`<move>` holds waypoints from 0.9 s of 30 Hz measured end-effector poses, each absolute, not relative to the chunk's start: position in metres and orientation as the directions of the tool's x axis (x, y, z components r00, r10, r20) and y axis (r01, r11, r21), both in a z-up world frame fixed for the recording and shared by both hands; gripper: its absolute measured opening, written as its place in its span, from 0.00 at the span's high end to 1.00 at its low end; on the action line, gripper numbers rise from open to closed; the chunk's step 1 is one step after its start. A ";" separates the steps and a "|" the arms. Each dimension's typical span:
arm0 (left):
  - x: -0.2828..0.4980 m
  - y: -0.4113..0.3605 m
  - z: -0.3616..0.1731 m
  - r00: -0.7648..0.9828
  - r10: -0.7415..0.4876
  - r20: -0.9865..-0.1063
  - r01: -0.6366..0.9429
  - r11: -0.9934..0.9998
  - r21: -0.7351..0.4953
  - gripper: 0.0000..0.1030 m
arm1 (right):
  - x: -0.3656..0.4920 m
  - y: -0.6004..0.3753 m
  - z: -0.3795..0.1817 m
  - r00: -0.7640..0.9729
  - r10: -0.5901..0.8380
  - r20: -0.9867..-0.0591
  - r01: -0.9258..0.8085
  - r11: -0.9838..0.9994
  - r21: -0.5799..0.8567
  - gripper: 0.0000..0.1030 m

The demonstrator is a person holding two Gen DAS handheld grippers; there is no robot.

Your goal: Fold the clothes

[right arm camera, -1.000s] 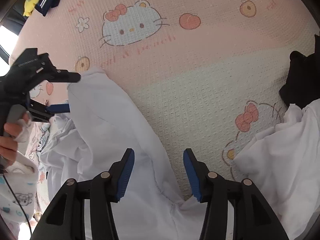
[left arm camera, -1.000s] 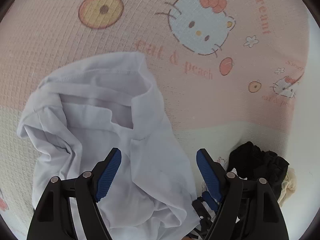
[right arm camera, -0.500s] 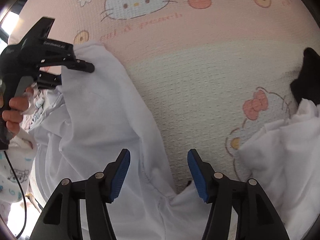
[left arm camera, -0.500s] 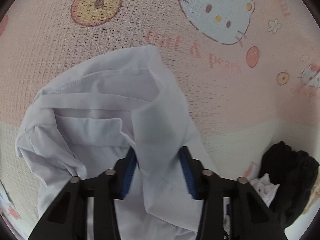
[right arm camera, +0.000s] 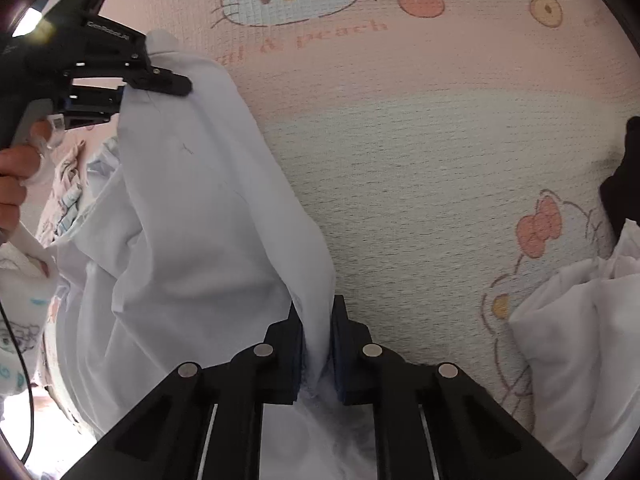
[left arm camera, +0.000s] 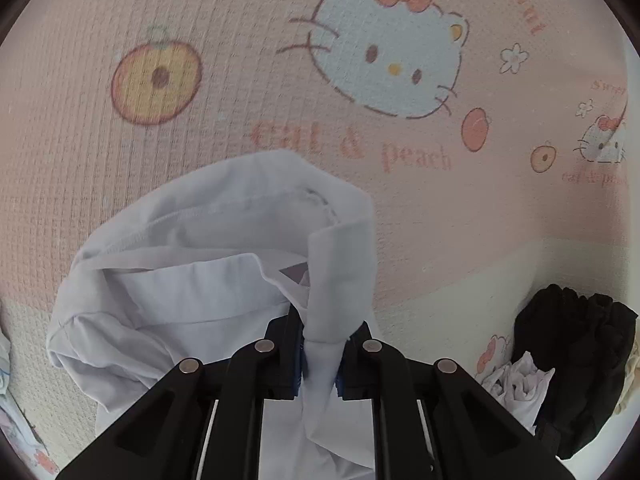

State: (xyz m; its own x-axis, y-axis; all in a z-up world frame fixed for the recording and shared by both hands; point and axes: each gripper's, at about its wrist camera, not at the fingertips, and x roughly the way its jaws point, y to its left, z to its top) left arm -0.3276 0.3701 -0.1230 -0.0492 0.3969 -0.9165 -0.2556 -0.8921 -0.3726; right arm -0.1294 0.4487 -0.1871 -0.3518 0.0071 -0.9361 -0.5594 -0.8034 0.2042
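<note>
Our left gripper (left arm camera: pixel 319 354) and right gripper (right arm camera: pixel 317 350) have just closed on the white shirt (right arm camera: pixel 192 216) on the blanket (right arm camera: pixel 420 168), so we can lift it now.

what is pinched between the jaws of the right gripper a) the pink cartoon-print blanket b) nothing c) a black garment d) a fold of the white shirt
d, the right gripper has its jaws shut on a fold of the white cotton shirt, bunched between them.
</note>
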 end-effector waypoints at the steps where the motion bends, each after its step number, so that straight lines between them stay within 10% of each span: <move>1: -0.330 0.372 -0.120 -0.052 0.399 -0.915 -0.256 -0.891 -0.374 0.91 | -0.127 0.451 -0.186 -0.362 -0.001 -0.932 -0.563 -0.797 0.219 0.91; 27: -0.369 0.497 -0.105 -0.036 0.431 -0.902 -0.410 -0.829 -0.380 0.91 | -0.065 0.506 -0.200 -0.250 0.077 -0.965 -0.712 -0.691 0.129 0.93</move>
